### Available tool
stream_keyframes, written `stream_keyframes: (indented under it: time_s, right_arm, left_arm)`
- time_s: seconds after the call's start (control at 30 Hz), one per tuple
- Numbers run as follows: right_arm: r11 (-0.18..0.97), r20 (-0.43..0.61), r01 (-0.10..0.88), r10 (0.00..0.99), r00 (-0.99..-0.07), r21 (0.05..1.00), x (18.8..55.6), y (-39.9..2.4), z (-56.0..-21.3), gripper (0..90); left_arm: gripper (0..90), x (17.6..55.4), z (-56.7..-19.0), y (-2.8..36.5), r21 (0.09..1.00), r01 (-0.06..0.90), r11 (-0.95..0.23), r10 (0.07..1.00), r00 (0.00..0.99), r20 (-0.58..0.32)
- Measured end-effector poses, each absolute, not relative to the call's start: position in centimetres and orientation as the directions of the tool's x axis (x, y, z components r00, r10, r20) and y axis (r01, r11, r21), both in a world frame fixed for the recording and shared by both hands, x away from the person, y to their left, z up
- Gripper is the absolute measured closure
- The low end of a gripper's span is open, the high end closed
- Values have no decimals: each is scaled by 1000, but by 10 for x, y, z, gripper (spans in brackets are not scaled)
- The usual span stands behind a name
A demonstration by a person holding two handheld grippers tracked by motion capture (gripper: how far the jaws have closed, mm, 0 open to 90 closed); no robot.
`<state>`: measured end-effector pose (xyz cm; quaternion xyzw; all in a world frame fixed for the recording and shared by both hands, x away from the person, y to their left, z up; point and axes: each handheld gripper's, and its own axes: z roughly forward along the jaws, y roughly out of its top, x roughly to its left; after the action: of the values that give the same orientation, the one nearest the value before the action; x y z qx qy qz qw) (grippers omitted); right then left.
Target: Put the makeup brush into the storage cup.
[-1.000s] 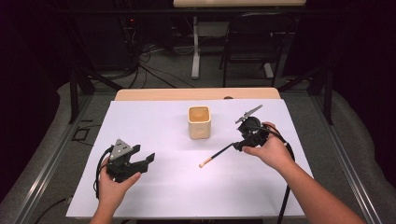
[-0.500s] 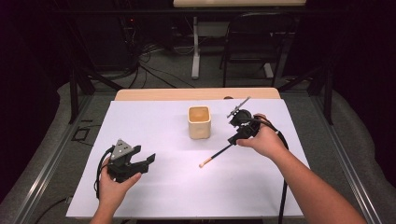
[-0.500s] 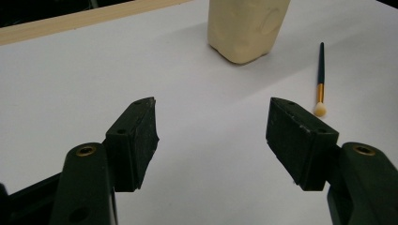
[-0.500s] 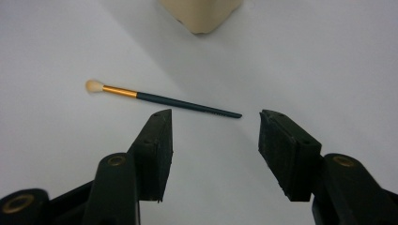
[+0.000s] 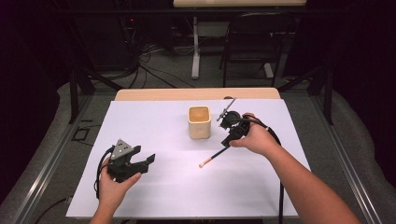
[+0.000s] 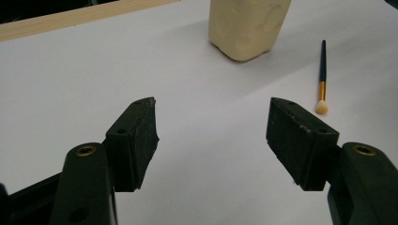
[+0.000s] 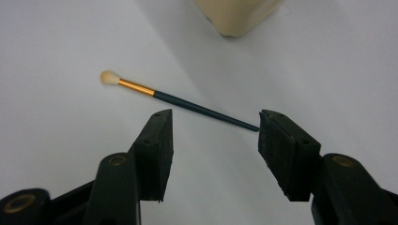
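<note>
A small brush (image 5: 214, 157) with a dark handle, gold ferrule and pale tip lies flat on the white table cover, also seen as the brush (image 7: 178, 101) and the brush (image 6: 322, 74). My right gripper (image 7: 213, 140) is open just above the handle's end, jaws on either side of it, not touching; in the high view the right gripper (image 5: 230, 136) sits at the brush's far end. A cream square cup (image 5: 199, 122) stands upright just left of it. My left gripper (image 5: 140, 163) rests open at the front left, with nothing between the jaws of the left gripper (image 6: 211, 140).
The white cover (image 5: 163, 196) spreads over a wooden table whose far edge (image 5: 154, 94) shows as a tan strip. A dark chair (image 5: 254, 42) and cables stand on the floor beyond. Metal rails run along both sides of the table.
My right gripper has moved left and toward the cup, coming down over the brush's handle end. The brush and the left gripper have stayed put.
</note>
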<state>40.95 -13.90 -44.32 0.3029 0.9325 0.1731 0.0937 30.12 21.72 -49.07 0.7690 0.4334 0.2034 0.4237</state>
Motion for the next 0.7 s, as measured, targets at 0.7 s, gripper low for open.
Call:
stream_keyframes:
  time_s: [0.7]
  right_arm:
    - [904,-94,328,364,-927,274,401,-110,-465,465]
  left_arm:
    - [341,302,-491,221,828,498,-257,843,534,-59]
